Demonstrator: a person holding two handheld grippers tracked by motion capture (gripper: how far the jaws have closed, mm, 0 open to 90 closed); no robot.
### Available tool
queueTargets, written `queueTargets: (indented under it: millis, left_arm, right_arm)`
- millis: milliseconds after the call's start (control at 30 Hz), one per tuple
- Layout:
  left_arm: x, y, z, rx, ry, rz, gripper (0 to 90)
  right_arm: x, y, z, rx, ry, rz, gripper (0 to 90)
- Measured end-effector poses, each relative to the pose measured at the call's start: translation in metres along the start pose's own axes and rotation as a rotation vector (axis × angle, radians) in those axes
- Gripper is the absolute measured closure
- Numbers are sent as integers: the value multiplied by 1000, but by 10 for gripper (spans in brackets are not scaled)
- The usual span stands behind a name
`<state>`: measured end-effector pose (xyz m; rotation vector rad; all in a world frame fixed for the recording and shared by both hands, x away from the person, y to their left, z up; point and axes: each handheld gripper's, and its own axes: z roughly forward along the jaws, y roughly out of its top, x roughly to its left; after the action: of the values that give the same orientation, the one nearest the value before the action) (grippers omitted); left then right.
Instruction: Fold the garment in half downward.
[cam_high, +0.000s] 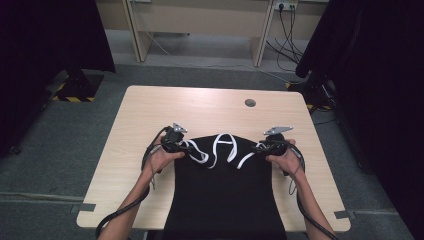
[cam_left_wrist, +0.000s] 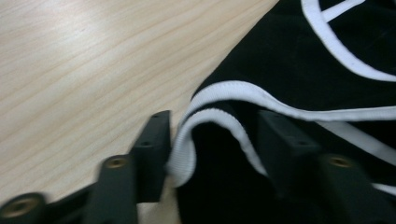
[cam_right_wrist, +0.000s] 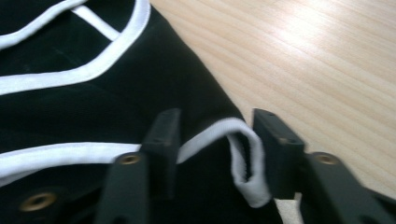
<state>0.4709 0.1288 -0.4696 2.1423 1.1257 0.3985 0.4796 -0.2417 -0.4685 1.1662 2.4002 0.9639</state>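
While grey carpet (cam_high: 60, 150) surrounds the pale wooden table (cam_high: 210, 107), both grippers' fingers (cam_left_wrist: 152, 144) gape around a black garment's (cam_high: 222, 200) white trim.

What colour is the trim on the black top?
White. The trim edges the black top, and the left gripper view shows it best.

garment (cam_high: 225, 190) lies on the table's (cam_high: 150, 110) near edge, between both tools.

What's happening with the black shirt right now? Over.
Left gripper open, jaws astride the white-trimmed edge. Right gripper open, same on its corner. Black garment flat on the table, near end hanging over. Nothing in the way.
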Motion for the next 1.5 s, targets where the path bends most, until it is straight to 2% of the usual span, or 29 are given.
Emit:
queueTargets:
  millis: [67, 167, 233, 300, 500, 700, 1000, 1100, 1233, 1300, 1400, 1500]
  left_arm:
    - [0, 0, 0, -11, -15, 1, 597]
    - [-1, 1, 2, -17, -43, -3, 738]
    - [-2, 1, 2, -24, -58, -8, 783]
    - [-3, 2, 0, -29, -67, 5, 810]
    - [1, 7, -8, -69, -71, 3, 825]
    - [5, 20, -11, -92, -59, -1, 827]
    - [7, 52, -25, -129, -3, 47, 825]
    - [10, 67, -28, -162, 12, 37, 823]
    - [13, 88, -32, -194, 41, 53, 819]
    - [16, 97, -35, -217, 61, 45, 818]
    - [12, 104, -45, -280, 51, 71, 813]
    - [4, 92, -55, -312, 50, 110, 805]
  right_arm:
    - [0, 0, -1, 1, 15, -3, 674]
    - [-1, -1, -2, -1, 40, 1, 781]
    - [-1, -1, -2, -5, 50, -3, 807]
    - [-1, -1, -3, -3, 49, -15, 823]
    - [-3, 3, -12, -46, 46, -35, 831]
    - [-2, 19, -26, -100, 26, -73, 833]
    - [-5, 44, -40, -154, -5, -105, 833]
    - [-8, 54, -44, -164, -19, -113, 833]
    - [-17, 71, -48, -186, -37, -111, 832]
    - [-19, 80, -50, -194, -45, -117, 832]
    - [-16, 91, -57, -220, -64, -152, 832]
    - [-5, 88, -68, -258, -68, -228, 832]
